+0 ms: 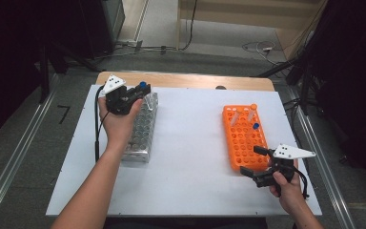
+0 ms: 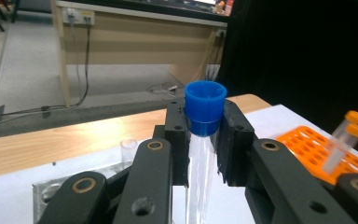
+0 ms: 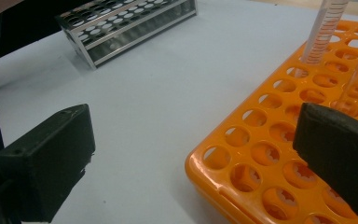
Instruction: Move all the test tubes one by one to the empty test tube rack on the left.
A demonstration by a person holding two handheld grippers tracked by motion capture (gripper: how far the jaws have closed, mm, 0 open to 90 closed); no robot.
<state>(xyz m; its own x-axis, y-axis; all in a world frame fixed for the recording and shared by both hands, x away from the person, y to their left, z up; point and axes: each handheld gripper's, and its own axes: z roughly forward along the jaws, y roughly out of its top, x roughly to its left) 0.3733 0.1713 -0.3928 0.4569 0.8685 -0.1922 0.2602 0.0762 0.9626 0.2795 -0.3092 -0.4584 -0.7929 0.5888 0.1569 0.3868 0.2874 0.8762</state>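
Your left gripper (image 2: 205, 154) holds a clear tube with a blue cap (image 2: 205, 108) upright between its jaws, above the far end of the metal rack (image 1: 143, 129). Your right gripper (image 1: 256, 162) has its jaws wide apart at the near corner of the orange rack (image 1: 243, 138), holding nothing.

Our left gripper (image 1: 140, 93) sits at the upper left, jaws squeezed together. Our right gripper (image 1: 253, 161) rests at the lower right, jaws spread wide apart.

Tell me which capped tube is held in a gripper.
The blue-capped tube over the metal rack, clamped in the left gripper; the others stand in the orange rack.
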